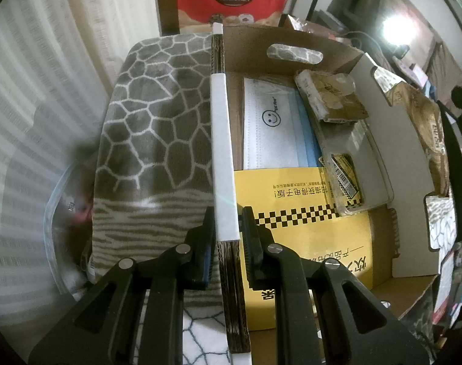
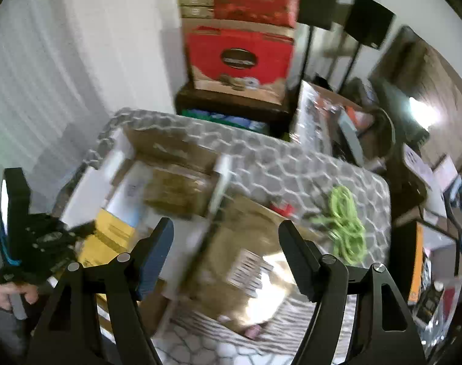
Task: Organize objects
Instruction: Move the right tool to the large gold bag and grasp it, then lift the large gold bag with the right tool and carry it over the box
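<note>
Two claws angled downward, left claw (image 1: 226,222) pinching cardboard box (image 1: 221,140) wall, right claw (image 2: 226,237) wide, empty.

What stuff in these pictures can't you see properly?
- Right wrist view: the brown packet by the right gripper is smeared by blur and glare, so its label is unreadable.
- Left wrist view: the yellow booklet in the cardboard box is partly hidden behind the left gripper.
</note>
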